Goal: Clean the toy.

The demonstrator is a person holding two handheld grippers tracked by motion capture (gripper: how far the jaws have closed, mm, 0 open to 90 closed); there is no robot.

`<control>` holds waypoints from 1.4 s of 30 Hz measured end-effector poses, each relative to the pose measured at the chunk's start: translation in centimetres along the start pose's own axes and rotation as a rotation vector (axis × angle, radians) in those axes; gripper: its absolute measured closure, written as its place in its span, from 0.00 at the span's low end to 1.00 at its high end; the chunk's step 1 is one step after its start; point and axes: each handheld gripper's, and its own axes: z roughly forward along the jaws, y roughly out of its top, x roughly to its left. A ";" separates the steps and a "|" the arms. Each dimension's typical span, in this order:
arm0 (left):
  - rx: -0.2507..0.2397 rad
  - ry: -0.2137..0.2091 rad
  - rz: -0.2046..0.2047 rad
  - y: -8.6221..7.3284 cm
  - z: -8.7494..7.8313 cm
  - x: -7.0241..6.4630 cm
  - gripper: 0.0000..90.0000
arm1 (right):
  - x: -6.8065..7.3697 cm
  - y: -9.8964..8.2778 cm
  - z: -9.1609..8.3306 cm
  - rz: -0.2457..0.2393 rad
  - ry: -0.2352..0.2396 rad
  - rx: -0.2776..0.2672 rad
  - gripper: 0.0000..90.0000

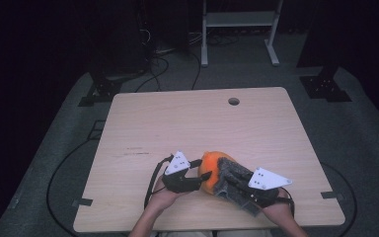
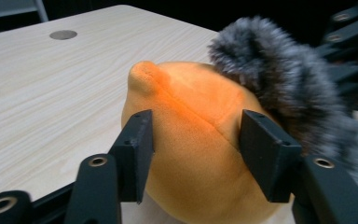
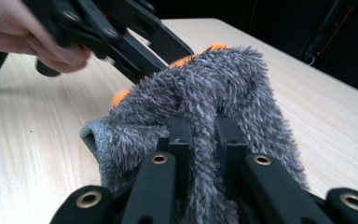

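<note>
An orange plush ball (image 1: 208, 167) lies near the front edge of the wooden table (image 1: 197, 123), half covered by a grey fuzzy sock-like cover (image 1: 232, 178). My left gripper (image 1: 201, 169) comes at it from the left. In the left gripper view the orange plush (image 2: 191, 140) sits between the two pads (image 2: 135, 154), which press into its sides, and the grey cover (image 2: 279, 70) drapes over its right. My right gripper (image 1: 236, 186) is shut on the grey cover (image 3: 214, 93); its jaws (image 3: 204, 123) pinch a fold of fur. Orange (image 3: 121, 96) peeks out beneath.
A round cable hole (image 1: 233, 101) sits at the table's far middle. Behind the table stands a white frame (image 1: 239, 29), with dark stands and cables on the floor. The person's hand (image 3: 23, 32) and the left gripper cross the top left of the right gripper view.
</note>
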 end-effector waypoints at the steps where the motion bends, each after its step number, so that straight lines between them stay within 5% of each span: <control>1: 0.000 0.003 -0.006 0.0 0.0 0.1 0.51 | 0.4 0.1 -0.1 -0.014 0.017 -0.009 0.87; 3: -0.004 0.005 -0.022 -0.1 0.1 0.2 0.51 | 1.0 0.2 0.0 -0.025 0.063 -0.019 0.87; 6: 0.014 0.024 -0.008 -0.1 0.1 0.1 0.51 | 1.4 0.0 0.7 -0.062 0.069 0.016 0.87; 9: 0.036 0.043 0.017 0.0 0.1 -0.1 0.50 | 0.0 -0.2 0.1 -0.056 0.025 0.036 0.87; 11: 0.031 0.037 0.022 -0.1 0.2 0.0 0.50 | -1.5 -0.6 -0.4 -0.003 -0.008 0.054 0.87; 13: 0.022 0.034 0.006 -0.1 0.2 0.1 0.46 | -2.7 -1.0 -0.5 0.055 -0.003 0.056 0.87; 16: 0.050 0.064 -0.089 0.1 0.4 0.5 0.23 | -2.9 -1.2 -0.4 0.083 0.030 0.063 0.87; 18: 0.034 0.039 -0.103 0.0 0.4 0.5 0.28 | -2.8 -1.0 -0.5 0.080 0.034 0.067 0.87; 20: 0.019 0.011 -0.056 0.0 0.4 0.0 0.40 | -2.7 -0.5 -0.8 0.073 0.029 0.051 0.87; 24: 0.046 -0.009 0.136 0.3 0.7 -1.9 0.46 | -2.5 1.2 -1.1 0.040 0.084 -0.013 0.87; 26: 0.064 0.005 0.190 0.5 0.7 -2.6 0.46 | -2.6 1.4 -0.8 0.032 0.095 -0.005 0.87; 28: 0.061 0.006 0.158 0.6 0.6 -2.5 0.40 | -3.0 0.9 -0.3 0.055 0.110 0.023 0.87; 30: 0.062 0.011 0.041 0.9 0.8 -2.1 0.24 | -3.2 0.2 -0.2 0.082 0.130 0.022 0.87; 32: 0.052 -0.010 0.002 0.8 1.2 -2.0 0.24 | -3.2 0.2 -0.4 0.091 0.156 0.024 0.87; 34: 0.050 0.019 0.050 0.6 1.5 -2.5 0.33 | -2.8 0.6 -0.6 0.083 0.141 0.020 0.88; 38: 0.063 0.009 0.176 0.3 1.3 -3.3 0.43 | -2.3 1.5 -0.5 0.061 0.136 -0.023 0.88; 42: 0.072 -0.002 0.181 0.1 1.1 -2.9 0.44 | -3.0 0.8 -0.1 0.066 0.112 0.007 0.88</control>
